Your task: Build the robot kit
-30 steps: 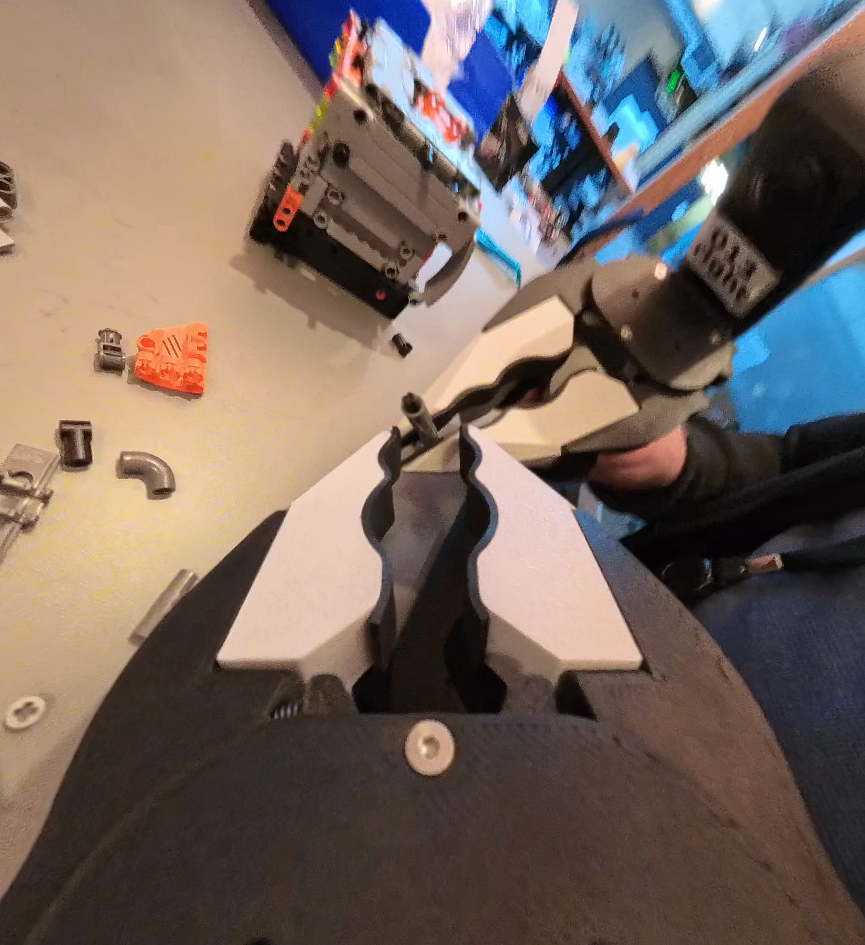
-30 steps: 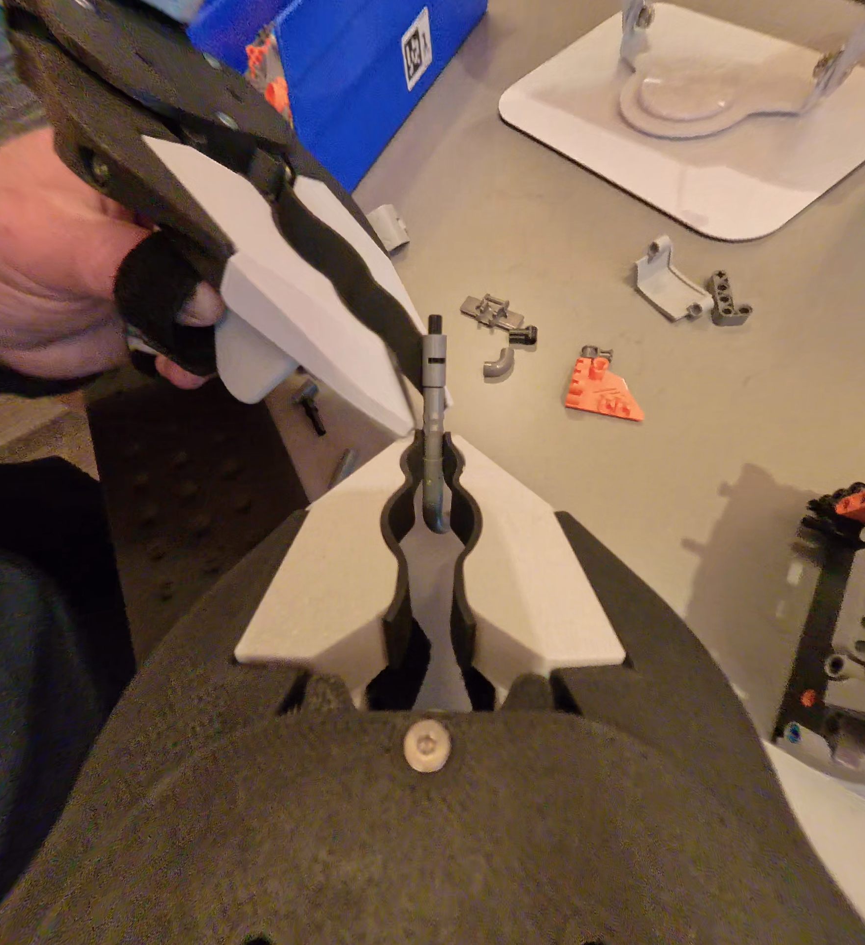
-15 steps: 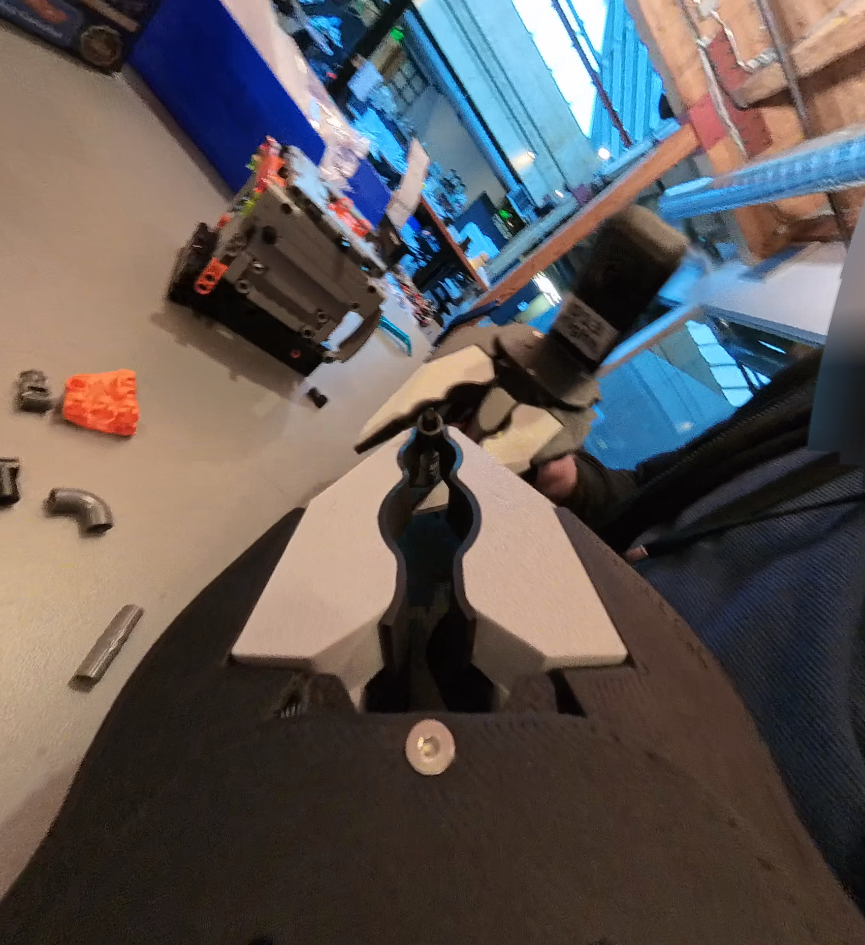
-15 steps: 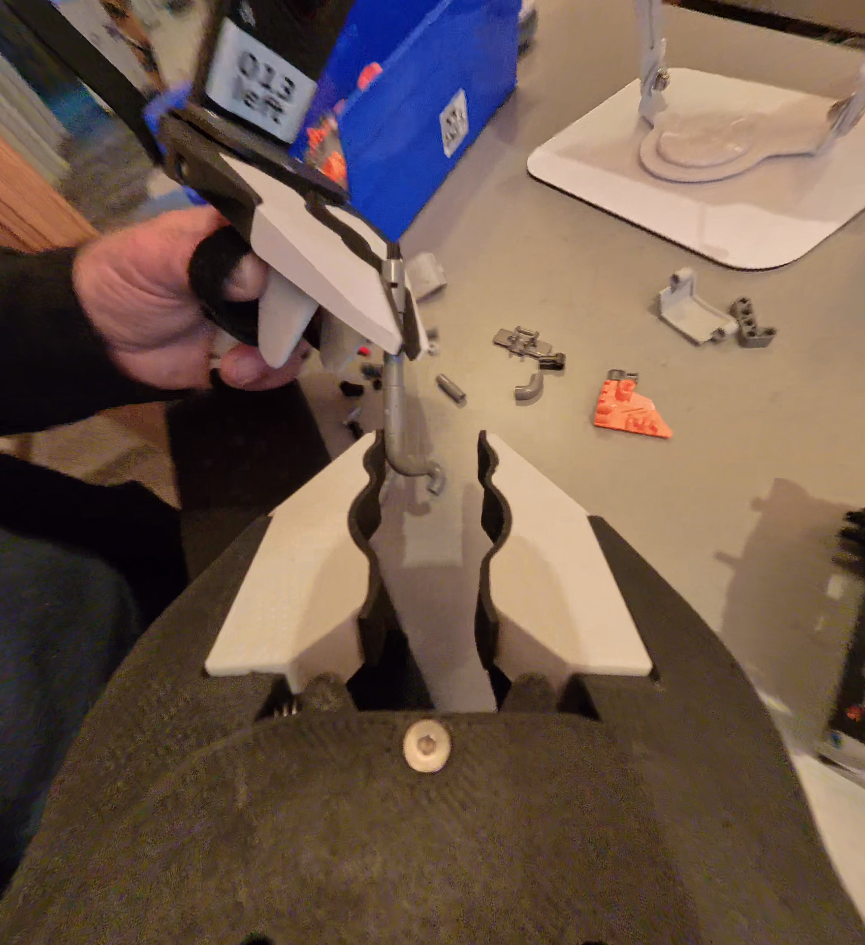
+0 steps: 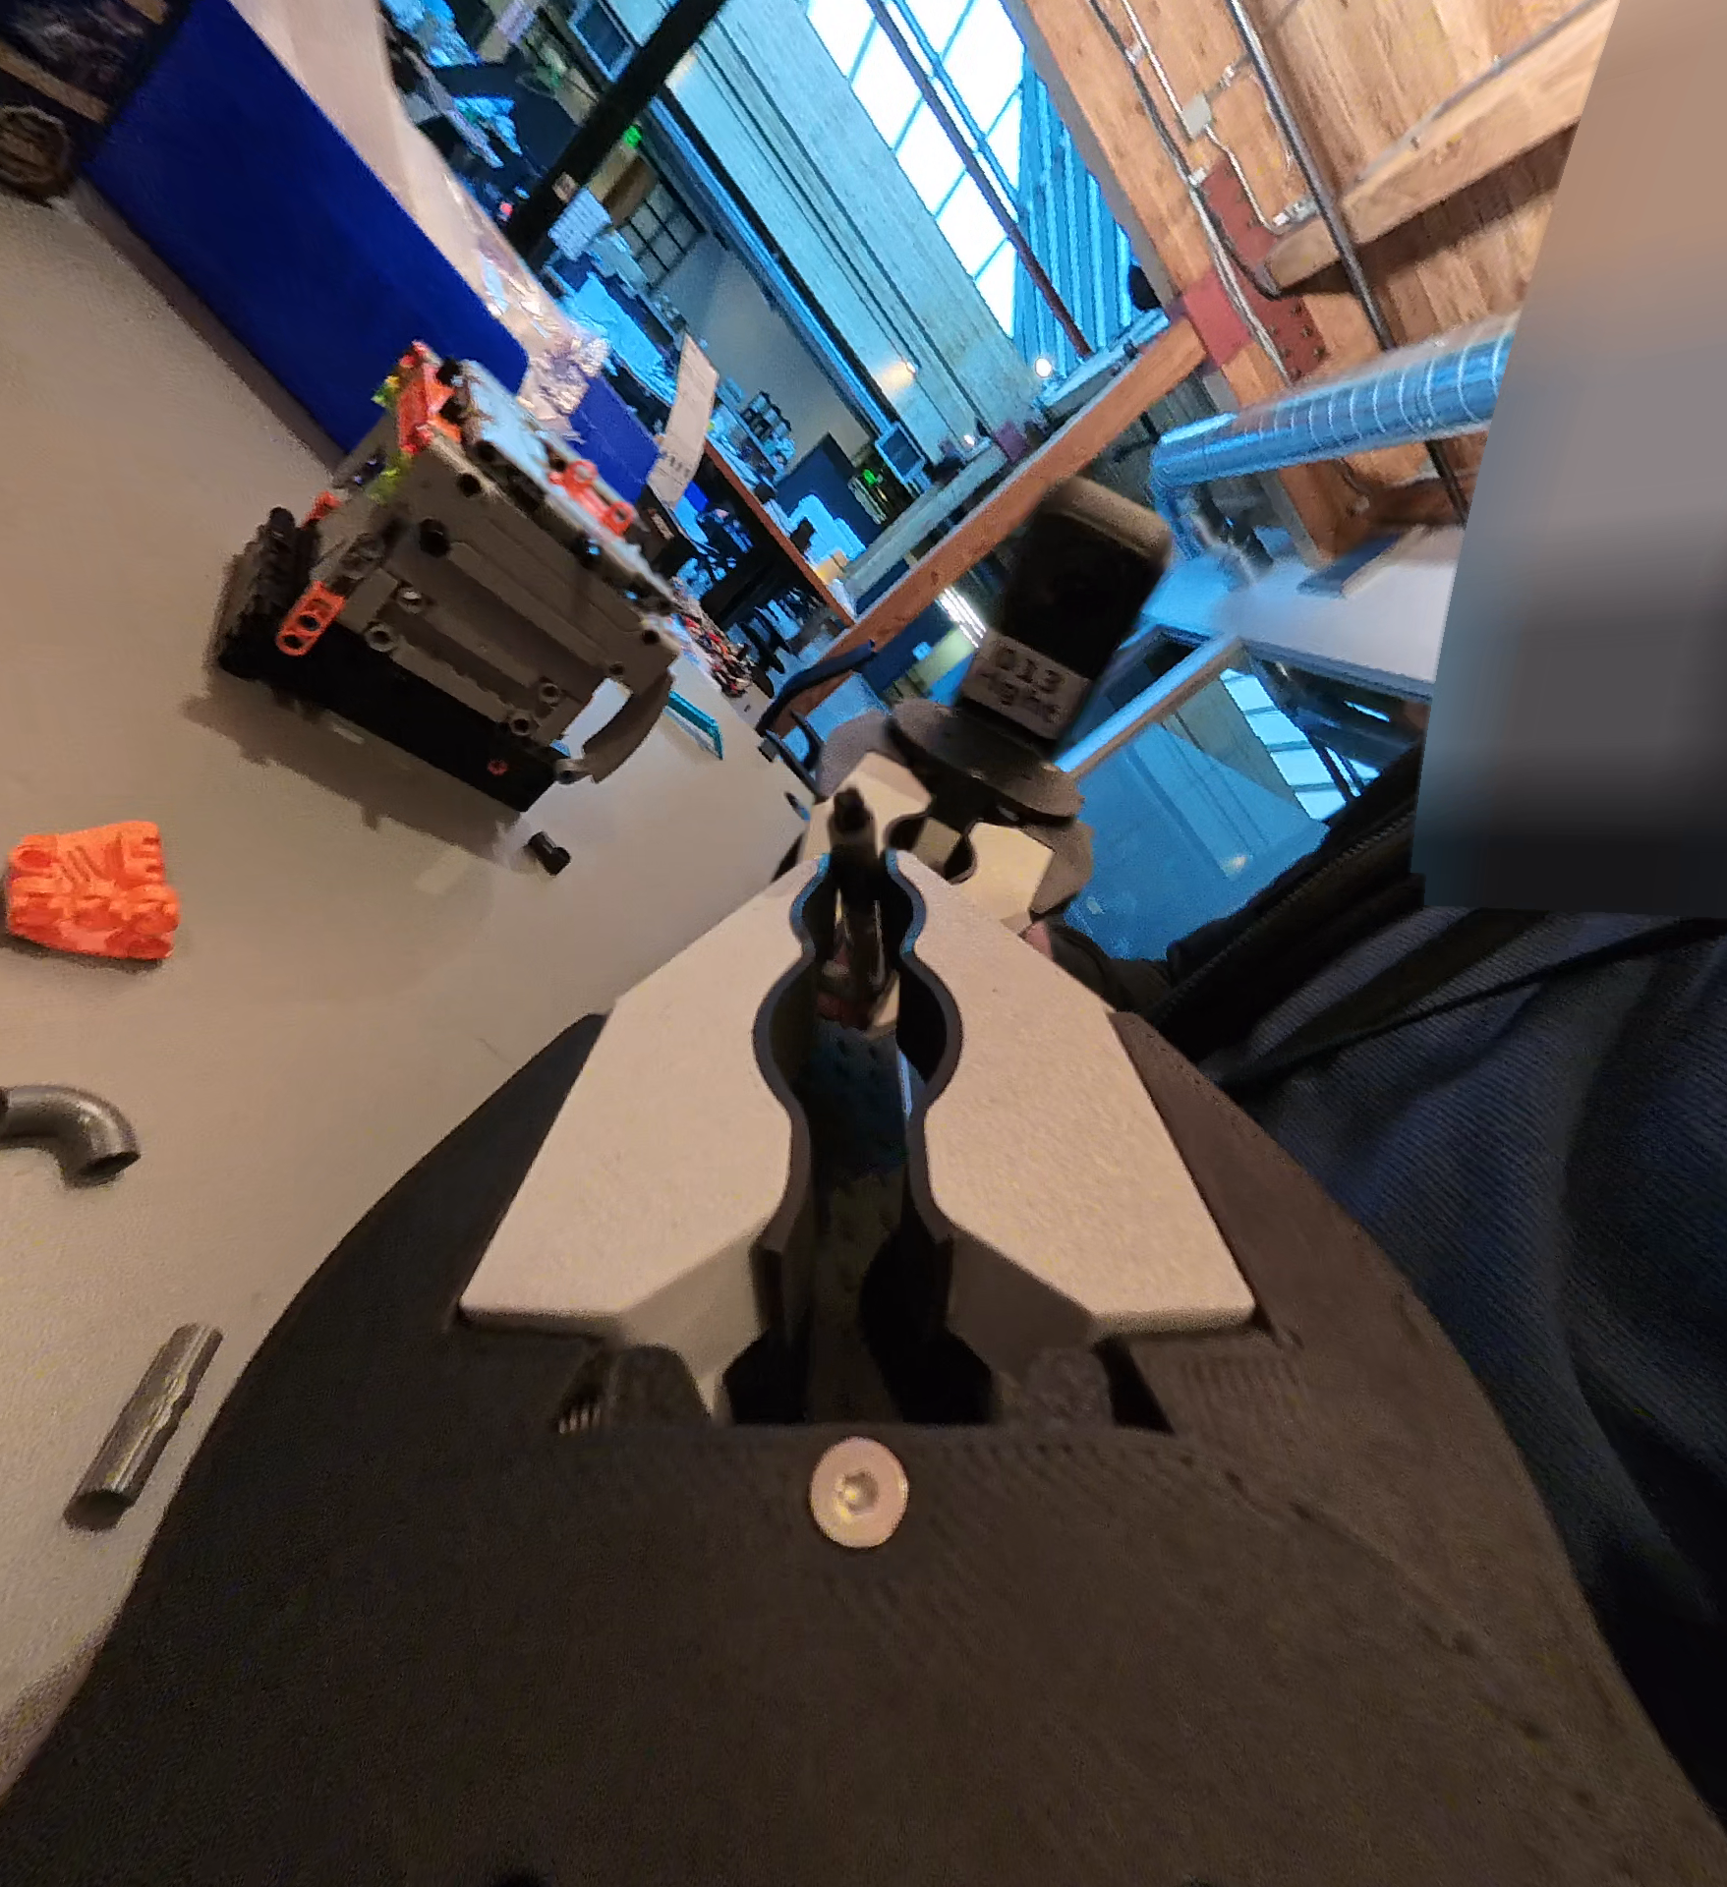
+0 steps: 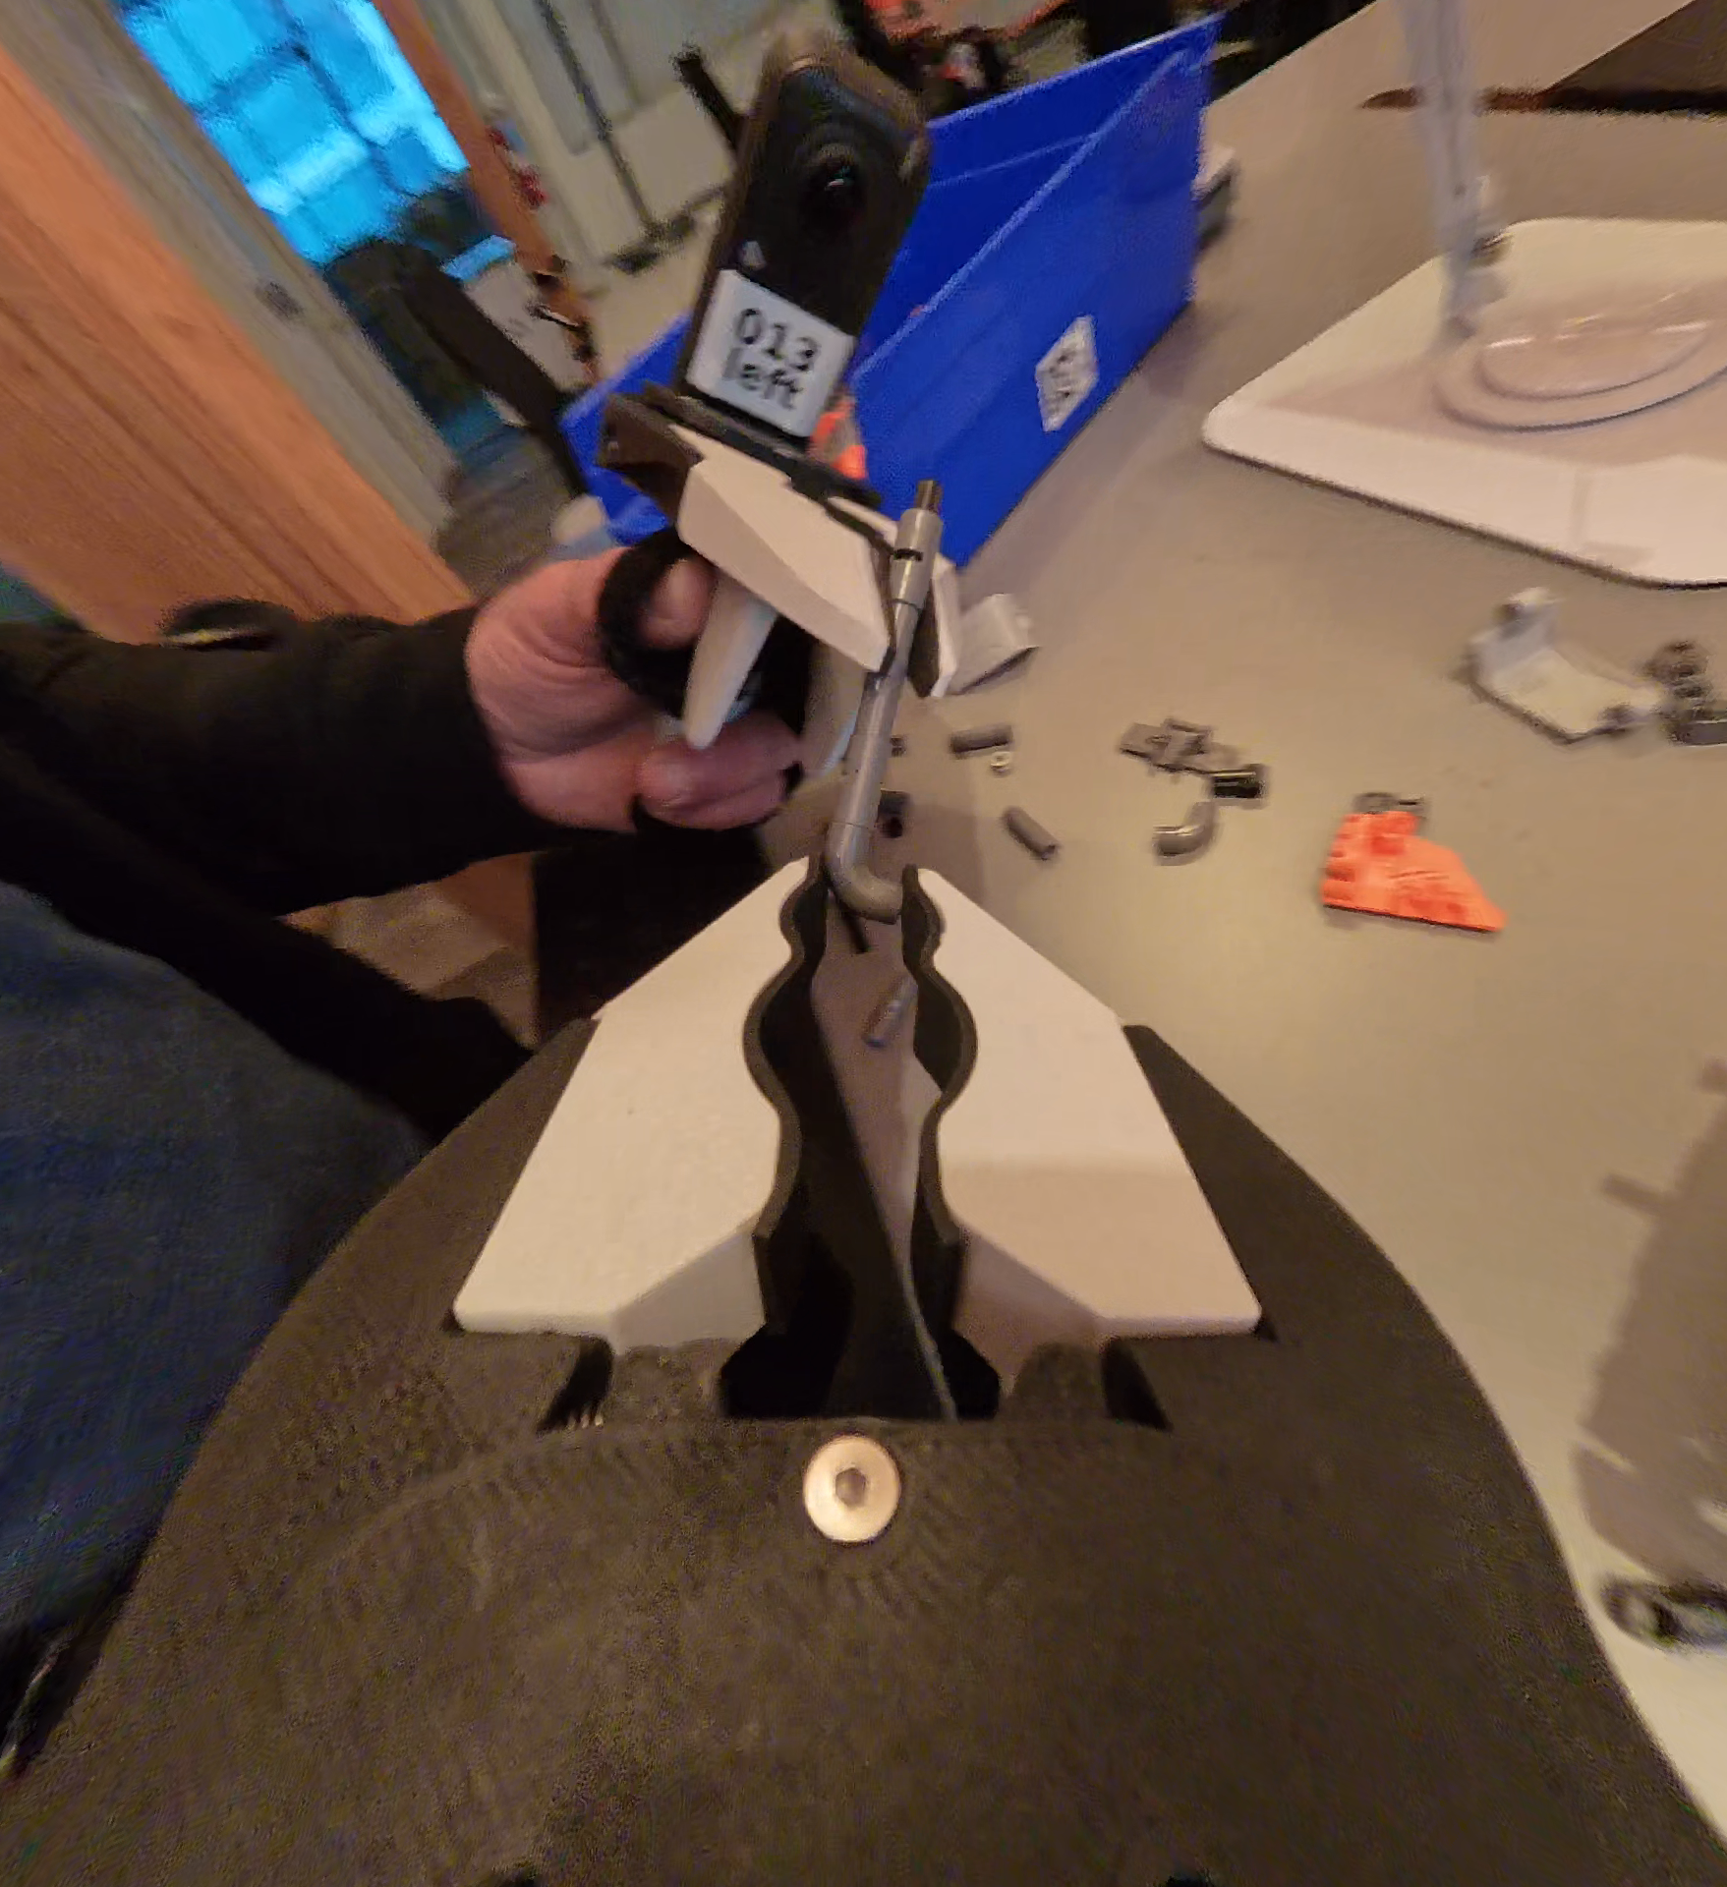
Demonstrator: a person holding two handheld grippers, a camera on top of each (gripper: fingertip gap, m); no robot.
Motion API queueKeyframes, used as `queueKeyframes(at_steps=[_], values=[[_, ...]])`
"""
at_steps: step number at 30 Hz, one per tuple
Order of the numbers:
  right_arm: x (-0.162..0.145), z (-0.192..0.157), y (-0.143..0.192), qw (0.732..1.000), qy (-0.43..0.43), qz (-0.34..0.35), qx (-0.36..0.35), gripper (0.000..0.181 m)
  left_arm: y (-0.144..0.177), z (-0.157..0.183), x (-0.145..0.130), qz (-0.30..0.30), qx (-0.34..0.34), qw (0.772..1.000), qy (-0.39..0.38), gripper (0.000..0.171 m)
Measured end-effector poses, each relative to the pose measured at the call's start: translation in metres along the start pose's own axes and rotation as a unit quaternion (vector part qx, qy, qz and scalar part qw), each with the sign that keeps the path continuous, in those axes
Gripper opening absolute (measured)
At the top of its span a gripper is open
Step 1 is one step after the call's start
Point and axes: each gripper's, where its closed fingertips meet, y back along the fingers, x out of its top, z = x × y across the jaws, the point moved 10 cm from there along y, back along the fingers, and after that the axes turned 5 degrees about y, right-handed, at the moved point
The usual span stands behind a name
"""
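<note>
My left gripper [image 5: 854, 883] is shut on a thin grey rod [image 5: 851, 832] whose tip pokes out past its fingertips. In the right wrist view, a hand holds this gripper [image 6: 895, 602] above the table, and the rod [image 6: 874, 735] hangs down from it to a curved grey elbow [image 6: 869, 888]. My right gripper [image 6: 864, 883] has its fingertips around that elbow, and both pads look pressed on it. In the left wrist view, the right gripper [image 5: 941, 837] is just beyond my left fingertips.
A grey and black brick model [image 5: 450, 602] stands on the grey table. Loose parts lie around it: an orange piece [image 6: 1405, 868], a grey elbow [image 6: 1186, 832] and a grey tube [image 5: 144, 1424]. A blue bin [image 6: 1033, 306] and a white base plate [image 6: 1553, 408] are at the back. The grippers are tip to tip, or close to it.
A second ago the right gripper held the rod by its elbow. The left gripper then shut on the upper rod and the right let go and opened wide. Now the right has closed back onto the elbow.
</note>
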Motion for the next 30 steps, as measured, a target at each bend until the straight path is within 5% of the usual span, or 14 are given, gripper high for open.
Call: queueKeyframes(at_steps=[12, 20, 24, 30], values=[[0.005, -0.026, -0.020, 0.979, 0.118, -0.061, -0.154, 0.010, 0.005, 0.006, -0.008, 0.044, 0.080, 0.996, 0.011, 0.004], [0.006, -0.023, -0.016, 0.994, 0.093, -0.039, -0.052, 0.017, 0.024, 0.013, -0.005, 0.005, 0.096, 0.995, 0.015, 0.003], [-0.004, -0.001, -0.015, 0.991, 0.080, -0.107, -0.006, 0.016, 0.038, 0.015, -0.009, -0.037, 0.104, 0.994, 0.029, 0.004], [-0.023, 0.018, -0.046, 0.969, 0.117, -0.217, -0.032, 0.019, 0.045, 0.006, -0.020, -0.096, 0.144, 0.984, 0.043, 0.004]])
